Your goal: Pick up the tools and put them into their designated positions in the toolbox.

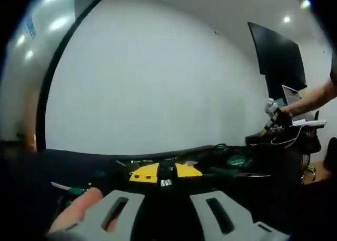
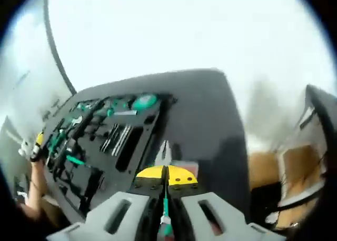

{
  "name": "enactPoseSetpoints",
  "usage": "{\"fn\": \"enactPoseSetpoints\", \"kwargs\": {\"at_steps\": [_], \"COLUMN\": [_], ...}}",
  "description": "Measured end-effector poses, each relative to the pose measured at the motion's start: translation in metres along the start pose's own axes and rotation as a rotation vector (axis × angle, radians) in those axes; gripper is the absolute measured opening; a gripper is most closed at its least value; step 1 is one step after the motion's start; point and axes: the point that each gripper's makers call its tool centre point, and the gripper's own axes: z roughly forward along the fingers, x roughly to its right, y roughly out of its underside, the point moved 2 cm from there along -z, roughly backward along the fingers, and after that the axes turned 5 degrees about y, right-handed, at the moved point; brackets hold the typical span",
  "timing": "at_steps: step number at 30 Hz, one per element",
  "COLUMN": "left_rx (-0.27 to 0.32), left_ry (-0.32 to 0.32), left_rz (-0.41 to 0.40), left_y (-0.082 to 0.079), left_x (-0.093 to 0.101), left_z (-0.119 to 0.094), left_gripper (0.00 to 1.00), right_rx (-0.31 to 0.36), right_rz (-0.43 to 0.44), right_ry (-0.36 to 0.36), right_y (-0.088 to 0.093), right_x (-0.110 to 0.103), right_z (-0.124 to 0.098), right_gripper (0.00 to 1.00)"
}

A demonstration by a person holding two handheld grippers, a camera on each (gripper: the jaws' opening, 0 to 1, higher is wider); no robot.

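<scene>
- While you hold the left gripper (image 1: 166, 212) low and nearly level with the dark tabletop (image 1: 47, 167), its grey jaws stand apart with nothing between them.
- Just ahead of those jaws, at the table's near edge, sits a yellow plate (image 1: 145, 172) with small dark holes; what it belongs to is hard to tell in the left gripper view.
- Ahead and to the right of the jaws, green-handled tools (image 1: 231, 159) lie on the dark surface, too blurred to name.
- By the left jaw, a fingertip (image 1: 79, 212) of yours shows at the lower edge.
- Far to the right, another person's hand (image 1: 284, 112) holds a pale object over a desk, below a dark wall screen (image 1: 279, 59).
- In the right gripper view, your right gripper (image 2: 165, 214) has its jaws drawn close around a slim green-handled tool (image 2: 165, 207), which runs up the gap between them; its exact kind is unclear.
- Directly ahead of the right jaws lies the yellow plate (image 2: 176, 175), and just past it a pair of pliers (image 2: 164, 154) rests on the tabletop (image 2: 205, 114).
- Ahead and to the left of them lies the open toolbox (image 2: 113, 141), its black tray holding green-handled tools and metal bits in shaped slots.
</scene>
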Motion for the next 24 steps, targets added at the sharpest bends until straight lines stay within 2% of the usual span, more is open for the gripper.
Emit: {"fn": "enactPoseSetpoints", "kwargs": {"at_steps": [2, 3, 4, 6, 9, 10, 13, 14, 15, 18, 20, 23, 24], "left_rx": [-0.001, -0.001, -0.003, -0.003, -0.001, -0.001, -0.001, -0.001, -0.001, 0.002, 0.0, -0.001, -0.002], "left_ry": [0.0, 0.001, 0.0, 0.0, 0.0, 0.0, 0.001, 0.001, 0.002, 0.002, 0.002, 0.002, 0.002], "left_rz": [0.002, 0.003, 0.005, 0.008, 0.007, 0.007, 0.005, 0.005, 0.005, 0.003, 0.004, 0.006, 0.007], "left_y": [0.0, 0.0, 0.0, 0.0, 0.0, 0.0, -0.001, -0.001, -0.001, -0.001, -0.001, -0.001, -0.001], "left_x": [0.0, 0.0, 0.0, 0.001, 0.001, 0.001, 0.002, 0.002, 0.002, 0.002, 0.002, 0.001, 0.001], "left_z": [0.0, 0.0, 0.0, 0.0, 0.0, 0.0, 0.0, 0.0, -0.001, -0.001, -0.001, 0.0, 0.0], "left_gripper": [0.12, 0.12, 0.12, 0.12, 0.12, 0.12, 0.11, 0.11, 0.11, 0.11, 0.11, 0.11, 0.11], "right_rx": [0.001, -0.001, 0.013, -0.002, 0.005, 0.006, 0.04, 0.049, 0.054, 0.057, 0.09, 0.06, 0.046], "right_rz": [-0.17, -0.213, -0.233, -0.21, -0.281, -0.277, -0.322, -0.364, -0.417, -0.575, -0.702, -0.857, -0.907], "right_ry": [0.029, 0.048, 0.036, -0.025, -0.059, -0.077, -0.218, -0.257, -0.287, -0.444, -0.53, -0.613, -0.619], "right_y": [-0.004, -0.006, -0.006, -0.004, -0.001, 0.001, 0.0, 0.0, 0.0, 0.004, 0.006, 0.021, 0.026], "right_x": [0.001, -0.003, -0.012, -0.028, -0.052, -0.062, -0.103, -0.115, -0.127, -0.167, -0.194, -0.229, -0.237], "right_z": [-0.003, -0.007, -0.01, -0.012, -0.015, -0.017, -0.023, -0.027, -0.031, -0.042, -0.049, -0.049, -0.046], "right_gripper": [0.0, 0.0, 0.01, 0.03, 0.06, 0.06, 0.06, 0.06, 0.06, 0.06, 0.07, 0.12, 0.15]}}
